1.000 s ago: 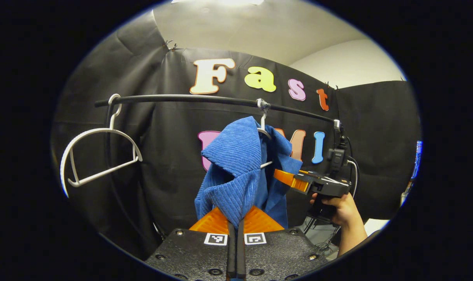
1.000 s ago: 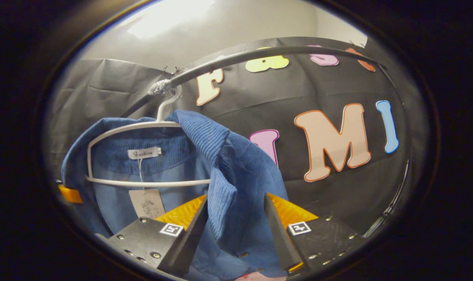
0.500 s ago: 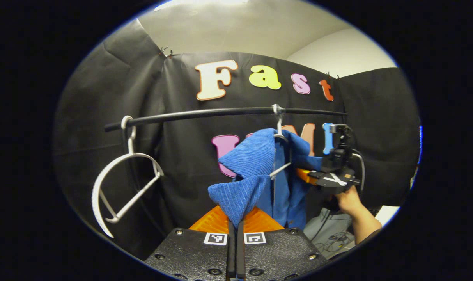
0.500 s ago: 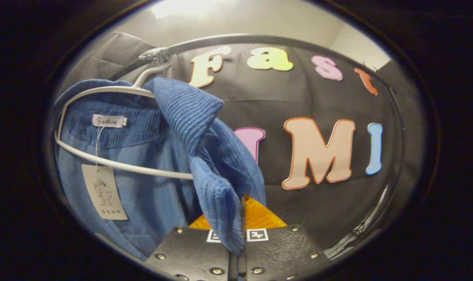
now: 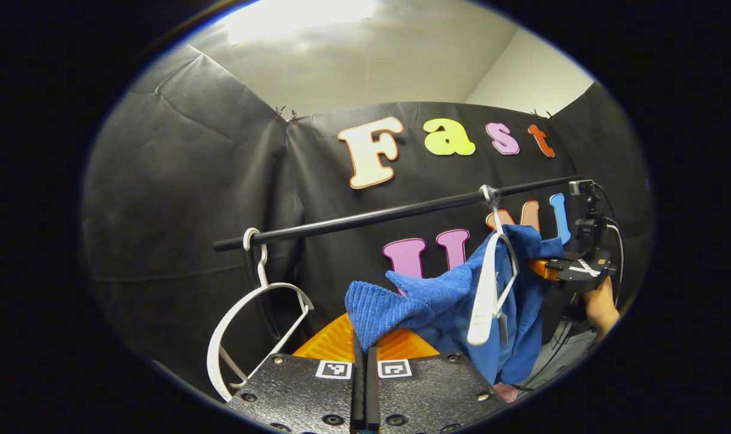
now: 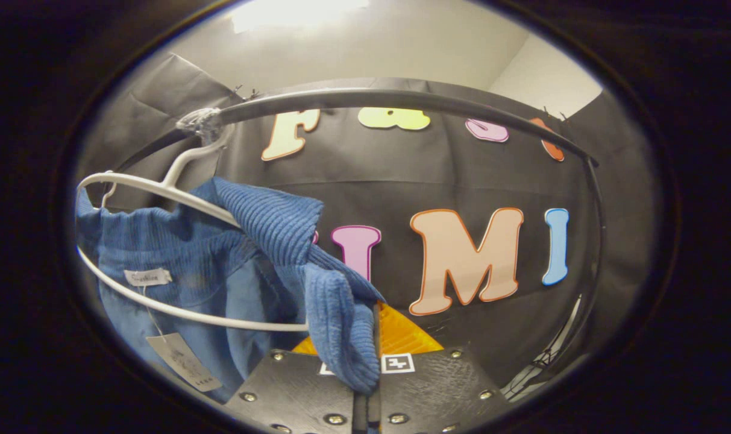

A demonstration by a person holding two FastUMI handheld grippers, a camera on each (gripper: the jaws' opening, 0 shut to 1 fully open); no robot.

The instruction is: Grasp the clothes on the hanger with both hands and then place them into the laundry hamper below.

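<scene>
Left gripper view: left gripper (image 5: 364, 355) pinches blue garment (image 5: 419, 298) below the rail (image 5: 365, 220); right gripper (image 6: 368, 361) likewise clamps it.

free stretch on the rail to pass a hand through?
Free: the rail between the empty hanger and the blue garment's hanger. Crowded: around the garment, where the left gripper and right gripper have jaws shut on the cloth.

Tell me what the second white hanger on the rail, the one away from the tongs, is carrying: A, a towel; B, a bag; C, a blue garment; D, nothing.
D: in the left gripper view the empty hanger hangs bare on the rail, while the blue garment sits on the other hanger.
</scene>
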